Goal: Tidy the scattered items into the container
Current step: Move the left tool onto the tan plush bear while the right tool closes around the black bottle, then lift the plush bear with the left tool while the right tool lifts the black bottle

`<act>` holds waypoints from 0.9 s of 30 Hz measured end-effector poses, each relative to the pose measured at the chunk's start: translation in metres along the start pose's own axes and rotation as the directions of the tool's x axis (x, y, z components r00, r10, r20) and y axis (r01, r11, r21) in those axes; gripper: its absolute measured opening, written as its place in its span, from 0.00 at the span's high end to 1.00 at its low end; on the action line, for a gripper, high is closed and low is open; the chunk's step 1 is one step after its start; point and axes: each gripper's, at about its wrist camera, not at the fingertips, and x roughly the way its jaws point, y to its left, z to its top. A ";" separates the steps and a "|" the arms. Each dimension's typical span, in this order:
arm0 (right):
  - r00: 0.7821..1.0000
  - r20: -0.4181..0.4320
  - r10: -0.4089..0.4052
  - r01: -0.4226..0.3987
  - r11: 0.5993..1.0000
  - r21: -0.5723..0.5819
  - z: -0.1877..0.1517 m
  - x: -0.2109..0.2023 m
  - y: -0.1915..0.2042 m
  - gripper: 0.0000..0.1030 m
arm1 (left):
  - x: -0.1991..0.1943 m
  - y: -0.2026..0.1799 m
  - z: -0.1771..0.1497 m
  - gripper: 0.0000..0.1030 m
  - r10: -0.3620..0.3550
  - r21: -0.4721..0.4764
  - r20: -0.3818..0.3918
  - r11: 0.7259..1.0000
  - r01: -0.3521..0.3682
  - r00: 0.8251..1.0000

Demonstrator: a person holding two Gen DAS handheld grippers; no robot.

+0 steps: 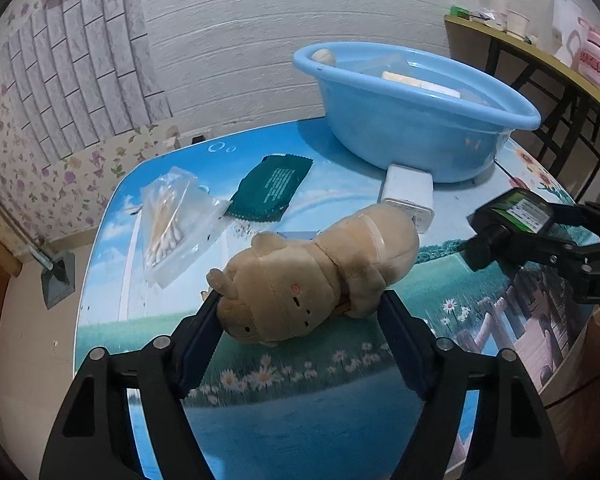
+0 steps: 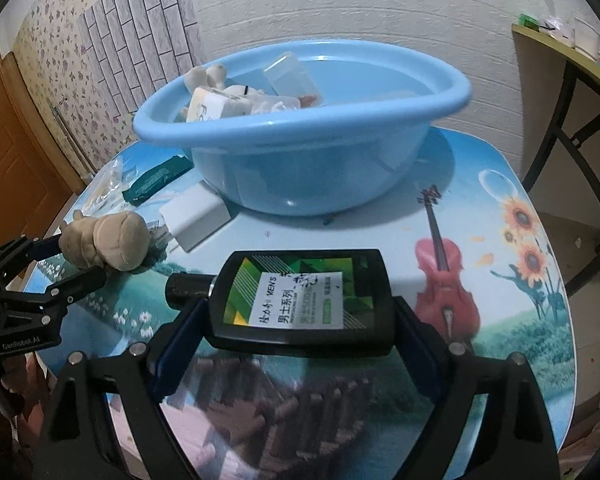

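A: Obs. — left gripper (image 1: pixel 300 308) clamped on the tan plush animal toy (image 1: pixel 316 272), squeezing its head. Right gripper (image 2: pixel 300 316) clamped on the flat black plastic bottle with green label (image 2: pixel 300 300), held sideways above the picture-printed tabletop (image 2: pixel 480 208).

B: Container?

A: The light-blue plastic basin (image 2: pixel 308 152) sits at the far side of the table, already holding several items. Still out: white rectangular box (image 1: pixel 408 196) touching the basin's base, dark green foil sachet (image 1: pixel 270 186), clear bag of cotton swabs (image 1: pixel 172 220).

B: Risks?

A: My judgement: the bottle is smooth and hard, so it may slide or pivot between the pads. The plush is soft, so it may sag and catch the rim. The basin looks light; a knock could shift it.
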 end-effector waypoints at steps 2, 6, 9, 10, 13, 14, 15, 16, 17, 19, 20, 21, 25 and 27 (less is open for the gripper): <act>1.000 0.005 -0.002 0.002 1.000 0.005 -0.006 -0.006 -0.006 0.13 | -0.003 -0.003 -0.003 0.26 0.007 -0.001 0.000 1.000 -0.007 1.000; 1.000 0.014 -0.007 0.007 1.000 0.016 -0.019 -0.018 -0.020 0.13 | -0.007 -0.009 -0.006 0.25 0.012 0.008 -0.007 1.000 -0.012 1.000; 1.000 0.017 -0.009 0.009 1.000 0.025 -0.022 -0.022 -0.021 0.13 | -0.010 -0.014 -0.006 0.25 0.011 0.017 -0.015 1.000 -0.011 1.000; 1.000 0.018 -0.009 0.009 1.000 0.027 -0.023 -0.023 -0.022 0.13 | -0.012 -0.015 -0.006 0.25 0.008 0.018 -0.018 1.000 -0.007 1.000; 1.000 0.022 -0.004 0.003 0.999 0.032 -0.026 -0.027 -0.025 0.13 | -0.014 -0.019 -0.007 0.25 0.004 0.017 -0.027 1.000 -0.004 1.000; 1.000 0.024 -0.002 0.001 0.999 0.032 -0.026 -0.028 -0.025 0.13 | -0.014 -0.021 -0.007 0.25 0.005 0.017 -0.028 1.000 -0.005 1.000; 1.000 0.027 0.002 -0.003 0.999 0.033 -0.027 -0.030 -0.026 0.13 | -0.015 -0.022 -0.007 0.25 0.003 0.018 -0.029 1.000 -0.002 1.000; 1.000 0.029 0.003 -0.004 0.999 0.034 -0.028 -0.031 -0.026 0.13 | -0.016 -0.023 -0.008 0.25 0.000 0.018 -0.030 1.000 0.001 1.000; 1.000 0.031 0.005 -0.006 0.999 0.033 -0.028 -0.032 -0.025 0.13 | -0.016 -0.024 -0.008 0.25 -0.007 0.019 -0.031 1.000 0.007 0.999; 0.999 0.032 0.006 -0.007 0.999 0.031 -0.029 -0.033 -0.026 0.13 | -0.017 -0.026 -0.008 0.25 -0.012 0.025 -0.032 1.000 0.013 0.999; 1.000 0.030 0.007 -0.008 1.000 0.030 -0.029 -0.032 -0.025 0.13 | -0.017 -0.027 -0.008 0.25 -0.014 0.028 -0.032 0.999 0.014 0.999; 1.000 0.028 0.009 -0.010 0.999 0.030 -0.029 -0.031 -0.026 0.13 | -0.017 -0.028 -0.008 0.25 -0.013 0.032 -0.031 0.999 0.014 0.999; 1.000 0.025 0.010 -0.010 1.000 0.024 -0.030 -0.030 -0.025 0.13 | -0.016 -0.029 -0.008 0.25 -0.014 0.033 -0.029 0.999 0.015 0.999; 1.000 0.025 0.011 -0.012 1.000 0.022 -0.030 -0.029 -0.025 0.13 | -0.016 -0.028 -0.008 0.25 -0.017 0.027 -0.030 0.999 0.018 0.999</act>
